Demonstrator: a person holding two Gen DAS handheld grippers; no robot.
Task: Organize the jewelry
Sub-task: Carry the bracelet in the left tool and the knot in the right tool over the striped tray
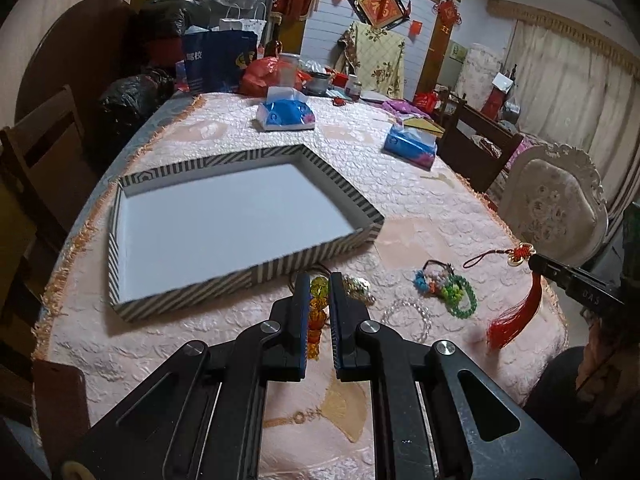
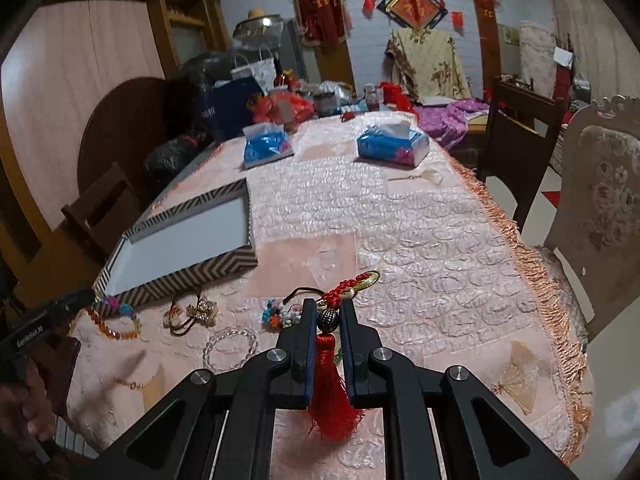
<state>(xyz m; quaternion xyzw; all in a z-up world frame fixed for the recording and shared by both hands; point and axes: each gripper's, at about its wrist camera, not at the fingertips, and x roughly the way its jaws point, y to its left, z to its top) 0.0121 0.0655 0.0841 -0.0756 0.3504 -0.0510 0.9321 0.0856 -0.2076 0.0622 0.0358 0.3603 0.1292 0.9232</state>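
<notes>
A: Near the tabletop's front edge, left tongs point(image 1: 320, 280) sit w/ an amber-and-green bead string point(image 1: 316, 312) between the two fingers. Fingers close in on it but I can't tell if they actually pinch it.

B: And the right tongs point(image 2: 329, 312)?

A: Clamped on a red tassel charm point(image 2: 332, 392), right at its dark round bead; tassel hangs clear of the cloth, knot and gold coin stick out past the fingertips. Left-wrist view shows the same charm held up off the tabletop near the right edge.

B: Rest of the jewelry?

A: Loose on the pink tablecloth point(image 2: 420, 240), front area: clear bead bracelet point(image 2: 230, 346), green bead bracelet point(image 1: 464, 300) touching a multicolour beaded piece point(image 1: 432, 280), gold-ish ornament point(image 2: 202, 312) on a dark cord.

B: Tray?

A: Striped shallow tray point(image 1: 256, 272) w/ white inside, toward the left edge, just beyond the jewelry; nothing in it. Two blue tissue packs point(image 2: 392, 146) further back, clutter at the far edge.
</notes>
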